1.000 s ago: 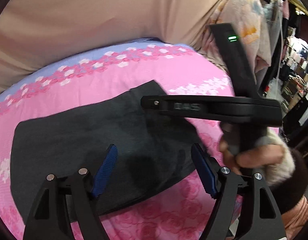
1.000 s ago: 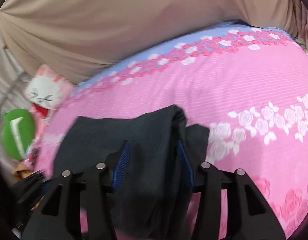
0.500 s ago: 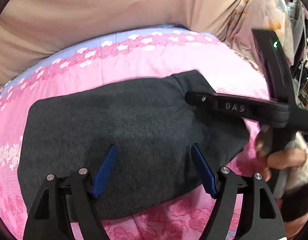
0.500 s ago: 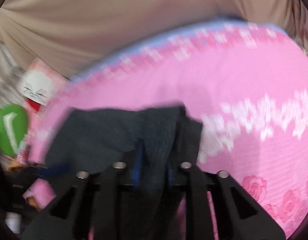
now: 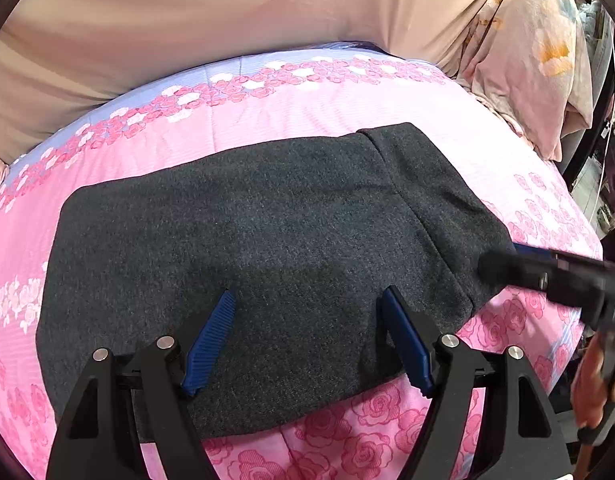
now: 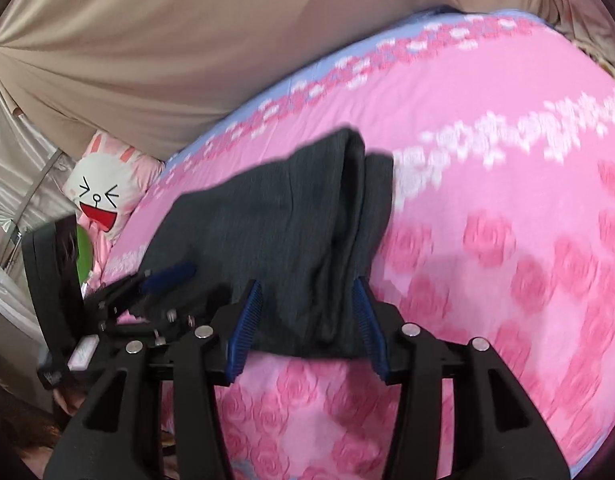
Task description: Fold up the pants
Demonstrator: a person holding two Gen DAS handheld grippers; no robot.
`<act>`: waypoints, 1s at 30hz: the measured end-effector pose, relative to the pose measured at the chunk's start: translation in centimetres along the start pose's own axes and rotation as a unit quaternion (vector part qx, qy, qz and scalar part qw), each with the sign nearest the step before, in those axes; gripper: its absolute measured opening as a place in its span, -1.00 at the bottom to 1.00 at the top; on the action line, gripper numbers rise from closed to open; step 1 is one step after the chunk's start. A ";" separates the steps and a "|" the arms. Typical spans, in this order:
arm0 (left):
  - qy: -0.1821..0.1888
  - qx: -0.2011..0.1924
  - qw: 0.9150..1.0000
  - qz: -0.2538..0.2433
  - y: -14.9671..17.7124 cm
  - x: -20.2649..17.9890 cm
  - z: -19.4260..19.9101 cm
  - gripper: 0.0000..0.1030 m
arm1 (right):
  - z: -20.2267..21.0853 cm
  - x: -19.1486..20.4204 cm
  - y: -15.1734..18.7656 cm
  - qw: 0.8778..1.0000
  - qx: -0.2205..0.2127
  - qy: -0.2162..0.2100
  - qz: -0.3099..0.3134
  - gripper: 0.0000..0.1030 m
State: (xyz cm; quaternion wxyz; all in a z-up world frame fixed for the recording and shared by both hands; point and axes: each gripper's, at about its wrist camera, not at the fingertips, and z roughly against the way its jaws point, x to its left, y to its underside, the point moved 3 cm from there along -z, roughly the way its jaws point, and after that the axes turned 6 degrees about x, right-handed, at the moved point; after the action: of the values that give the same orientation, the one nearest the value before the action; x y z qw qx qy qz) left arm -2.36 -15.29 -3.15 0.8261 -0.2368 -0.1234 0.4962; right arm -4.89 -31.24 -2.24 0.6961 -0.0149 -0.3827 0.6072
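Observation:
The dark grey pants [image 5: 267, 232] lie folded into a flat rectangle on the pink rose-patterned bedspread [image 5: 347, 104]. My left gripper [image 5: 307, 328] is open above the near edge of the pants, holding nothing. My right gripper [image 6: 307, 312] is open at the pants' [image 6: 283, 232] right end, the folded edge lying between its blue pads without being pinched. It shows blurred at the right in the left wrist view [image 5: 547, 276]. The left gripper also shows in the right wrist view [image 6: 155, 280].
A beige curtain [image 5: 227, 20] hangs behind the bed. A floral pillow [image 5: 539, 60] sits at the back right. A white rabbit plush [image 6: 99, 192] and a green item [image 6: 83, 252] lie at the bed's left edge. The bedspread [image 6: 507, 200] stretches right.
My right gripper closed on the pants' right end, then opened again and drew back toward the right edge. The fold now lies flat. The left gripper stayed open above the pants.

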 end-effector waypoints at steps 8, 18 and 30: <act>-0.010 0.000 1.000 -0.007 0.4 -0.7 0.1 0.42 | 0.3 0.7 -0.1 1.000 -0.008 0.005 0.013 -0.40; -0.003 0.000 1.000 -0.018 0.7 -1.8 0.5 0.46 | 1.2 0.9 0.1 1.000 -0.010 -0.015 0.008 -0.62; -0.012 -0.039 0.997 -0.059 -0.9 -4.0 3.0 0.51 | 2.1 2.4 -4.4 0.997 -0.042 -0.061 0.009 -0.76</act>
State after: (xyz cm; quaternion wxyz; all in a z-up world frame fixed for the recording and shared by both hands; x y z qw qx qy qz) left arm -4.91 -18.40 -0.01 0.8428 -0.2549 -0.1663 0.4440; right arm -2.41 -31.26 2.66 0.6644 -0.0105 -0.4499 0.5967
